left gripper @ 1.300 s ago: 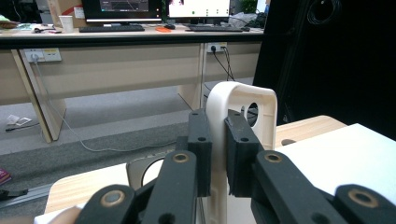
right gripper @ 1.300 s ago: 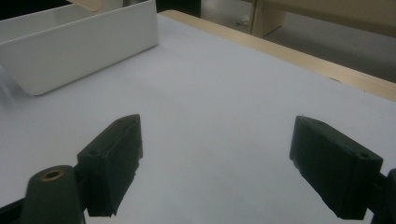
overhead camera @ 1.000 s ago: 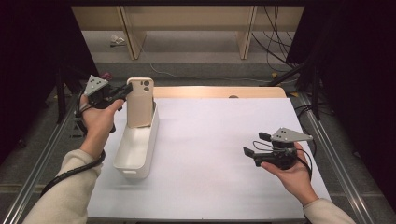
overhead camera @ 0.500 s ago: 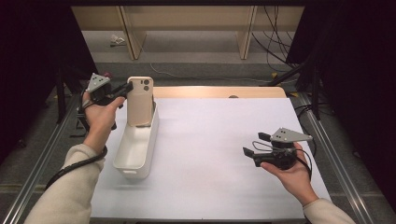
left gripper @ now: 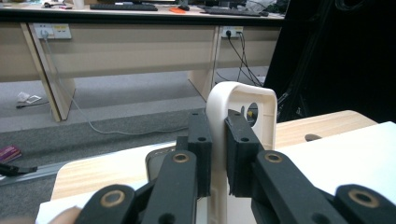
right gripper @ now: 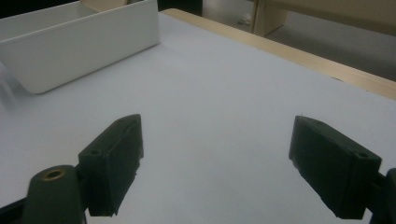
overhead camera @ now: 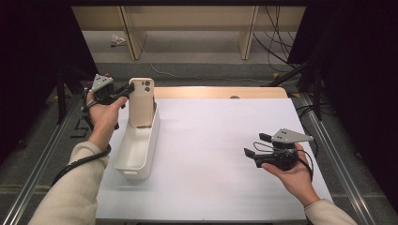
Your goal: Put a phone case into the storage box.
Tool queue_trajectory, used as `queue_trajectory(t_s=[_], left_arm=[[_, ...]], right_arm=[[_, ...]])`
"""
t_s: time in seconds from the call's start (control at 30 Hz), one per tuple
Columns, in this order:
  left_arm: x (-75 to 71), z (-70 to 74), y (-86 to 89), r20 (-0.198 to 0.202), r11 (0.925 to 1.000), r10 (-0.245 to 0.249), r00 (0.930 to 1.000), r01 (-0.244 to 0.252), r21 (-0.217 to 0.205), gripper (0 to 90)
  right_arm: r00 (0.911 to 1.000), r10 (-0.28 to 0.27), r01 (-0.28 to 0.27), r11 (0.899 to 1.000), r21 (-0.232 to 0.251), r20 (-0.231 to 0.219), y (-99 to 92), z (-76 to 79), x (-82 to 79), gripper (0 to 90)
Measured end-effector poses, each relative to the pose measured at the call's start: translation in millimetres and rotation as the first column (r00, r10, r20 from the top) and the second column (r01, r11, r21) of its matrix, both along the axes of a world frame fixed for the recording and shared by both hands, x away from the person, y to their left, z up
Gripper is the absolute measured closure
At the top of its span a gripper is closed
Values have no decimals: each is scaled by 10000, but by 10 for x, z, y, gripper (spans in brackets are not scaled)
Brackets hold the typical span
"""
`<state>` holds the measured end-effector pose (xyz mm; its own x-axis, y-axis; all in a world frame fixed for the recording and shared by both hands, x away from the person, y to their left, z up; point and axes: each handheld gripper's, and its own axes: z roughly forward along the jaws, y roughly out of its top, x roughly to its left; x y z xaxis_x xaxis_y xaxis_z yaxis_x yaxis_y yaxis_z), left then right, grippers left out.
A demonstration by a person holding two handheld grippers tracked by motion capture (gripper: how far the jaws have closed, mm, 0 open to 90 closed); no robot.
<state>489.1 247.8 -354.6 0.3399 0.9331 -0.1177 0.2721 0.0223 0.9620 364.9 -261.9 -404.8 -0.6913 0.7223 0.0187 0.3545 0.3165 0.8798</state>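
The beige phone case stands upright at the far end of the white bin, its camera cutout at the top and its lower edge down inside the bin's rim. In the left gripper view the same case rises edge-on between the pads, and both pads press flat on its side wall, so your left tongs are clamped on the case from the left. The step in hand looks like lowering the case into the bin: it is over the far compartment end, but whether its bottom edge already rests on the bin floor you cannot tell from here.

Next, you need to bring the case down until it sits, or tip it to lie flat along the bin, before you loosen the grip; let go too early and it may topple over the rim toward the table. Keep the tongs clear of the bin wall as you draw back.

Your right tongs hover over the white table surface well apart from the bin, spread wide with nothing between them, free to steady the bin if it slides.
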Motion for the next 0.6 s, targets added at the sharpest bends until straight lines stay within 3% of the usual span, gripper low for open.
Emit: queue_trajectory(t_s=[0.6], left_arm=[[131,-223,-15,-511,9996,227,9984,-234,-130,818]], right_arm=[[10000,27,-27,10000,0,11,3,-1,3,188]])
